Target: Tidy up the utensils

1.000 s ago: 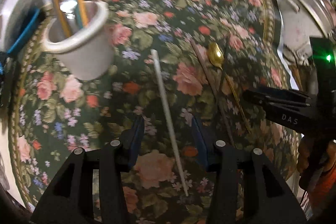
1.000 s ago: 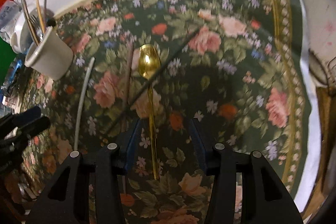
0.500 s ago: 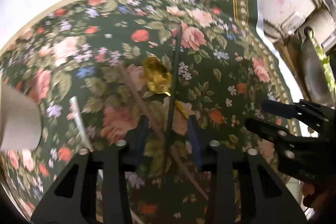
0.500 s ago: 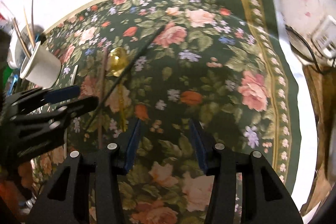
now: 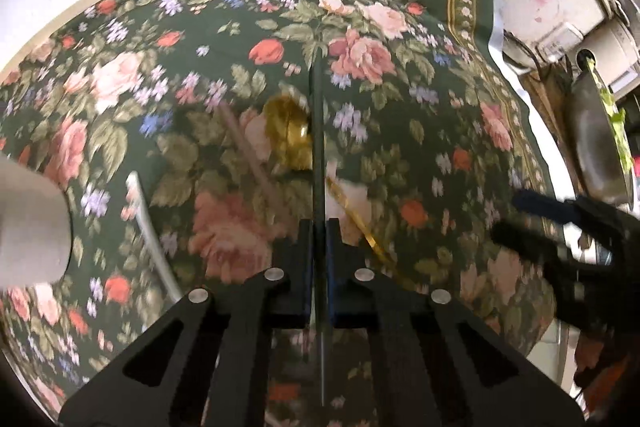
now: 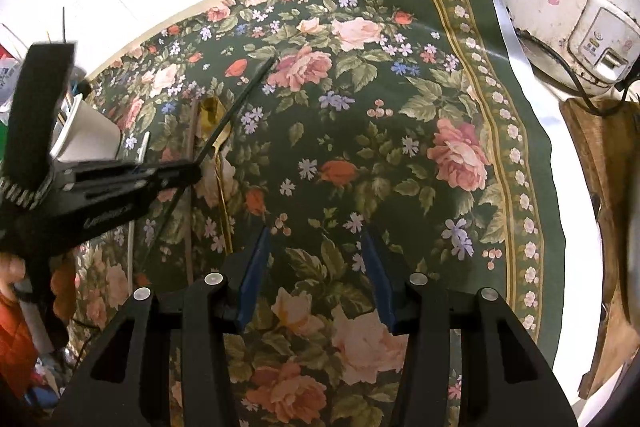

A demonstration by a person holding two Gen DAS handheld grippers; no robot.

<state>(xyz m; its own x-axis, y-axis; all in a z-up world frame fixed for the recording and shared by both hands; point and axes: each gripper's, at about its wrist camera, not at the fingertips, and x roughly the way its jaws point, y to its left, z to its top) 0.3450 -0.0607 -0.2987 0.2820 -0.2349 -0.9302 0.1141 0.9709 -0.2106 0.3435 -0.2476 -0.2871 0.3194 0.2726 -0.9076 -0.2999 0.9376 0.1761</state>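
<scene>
The left gripper (image 5: 319,227) has its jaws clamped on the thin black chopstick (image 5: 318,131), whose long axis runs straight ahead past the gold metal spoon (image 5: 290,135), with the white ceramic utensil cup (image 5: 30,223) off to its left, while the right gripper (image 6: 316,259), jaws apart and empty, is farther from that cup.

Dark-green rose-patterned tablecloth (image 6: 400,131), gold spoon (image 5: 290,131)
</scene>
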